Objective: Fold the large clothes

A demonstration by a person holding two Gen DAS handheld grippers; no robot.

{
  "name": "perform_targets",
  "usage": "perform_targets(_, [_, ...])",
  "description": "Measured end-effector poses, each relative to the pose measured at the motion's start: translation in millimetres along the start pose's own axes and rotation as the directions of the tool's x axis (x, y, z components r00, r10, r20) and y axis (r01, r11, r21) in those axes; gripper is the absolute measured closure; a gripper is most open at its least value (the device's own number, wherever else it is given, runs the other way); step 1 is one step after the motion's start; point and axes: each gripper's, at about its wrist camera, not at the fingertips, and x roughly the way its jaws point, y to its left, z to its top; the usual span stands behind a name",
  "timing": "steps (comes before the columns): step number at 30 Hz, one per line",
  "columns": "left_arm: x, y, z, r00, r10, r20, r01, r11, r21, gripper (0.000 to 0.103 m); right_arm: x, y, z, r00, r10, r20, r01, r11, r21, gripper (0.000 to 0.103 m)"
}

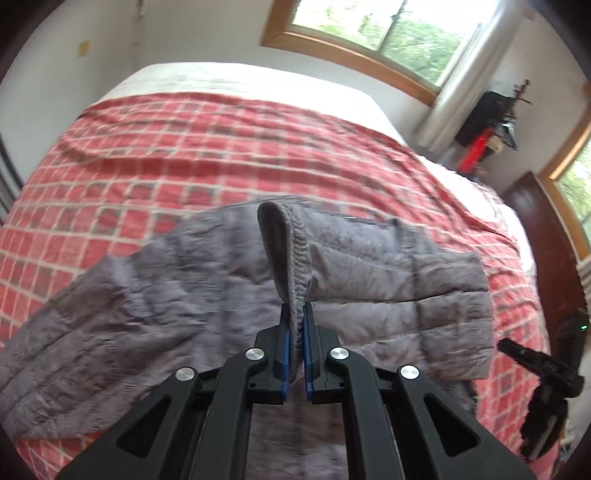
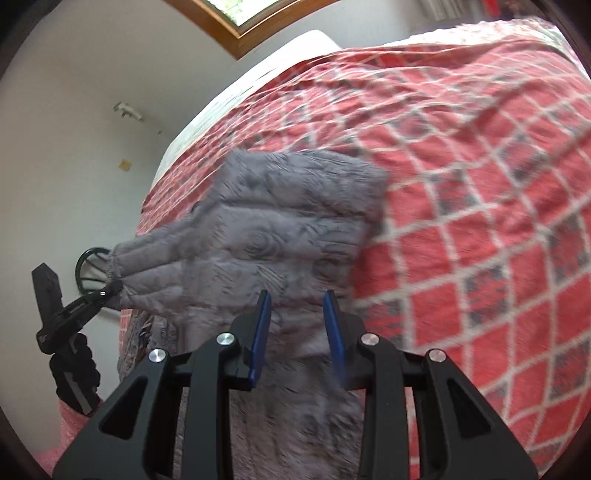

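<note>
Here the grey jacket (image 1: 369,266) cuff sits pinched inside the left gripper (image 1: 295,314)

Grey quilted matt jacket (image 1: 369,266), woven checked bedspread (image 1: 184,155) — wooden window frame (image 1: 347,55)

This is a bedroom in a home. A wide bed (image 1: 258,79) fills most of both views, with a white sheet at its far end and a red checked cover (image 1: 184,155) spread over it. White walls (image 1: 110,40) close in behind. Two wood-framed windows (image 1: 380,33) show green trees outside, and a pale curtain (image 1: 458,92) hangs beside the far one. Dark wooden furniture (image 1: 532,221) stands at the right, and clutter sits in the far right corner, too blurred to name.
</note>
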Motion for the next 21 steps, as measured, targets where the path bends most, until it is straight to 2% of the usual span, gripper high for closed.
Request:
perform_targets(2, [8.9,15.4,-2.4,0.999,0.049,-0.011,-0.049,0.999,-0.016,0.098,16.6,12.1,5.8,0.999,-0.013,-0.029,0.012,1.0,-0.02,0.073])
perform_targets(6, [30.9,41.9,-6.5,0.994,0.086,-0.068,-0.09,0.995,-0.05,0.097,49.8,23.3,7.5,0.991,-0.086,-0.103,0.08,0.995,-0.057,0.073])
perform_targets(11, [57.0,69.7,-15.7,0.985,0.101,-0.142,-0.114,0.99,-0.082,0.096,75.6,19.1,-5.7,0.968,-0.174,-0.182,0.161,0.983,-0.084,0.074])
perform_targets(15, [70.9,78.6,-21.8,0.978,0.115,-0.173,-0.128,0.99,-0.061,0.086,88.5,18.3,-16.1,0.956,-0.216,-0.198,0.194,0.973,-0.126,0.074])
perform_targets(17, [69.7,80.6,-21.0,0.977,0.114,-0.18,-0.126,0.99,-0.057,0.083,88.8,21.4,-15.2,0.95,-0.232,-0.209,0.206,0.968,-0.142,0.074])
perform_targets(19, [60.9,84.3,-16.0,0.973,0.142,-0.179,-0.155,0.986,-0.063,0.075,85.8,25.6,-11.8,0.941,-0.249,-0.227,0.218,0.964,-0.153,0.074])
perform_targets(20, [50.3,86.3,-12.0,0.975,0.156,-0.159,-0.169,0.983,-0.073,0.075,80.4,30.0,-8.7,0.941,-0.254,-0.225,0.221,0.962,-0.161,0.073])
perform_targets(21, [38.2,85.8,-7.3,0.98,0.155,-0.123,-0.165,0.983,-0.078,0.076,71.1,37.2,-4.2,0.951,-0.235,-0.203,0.202,0.965,-0.169,0.072])
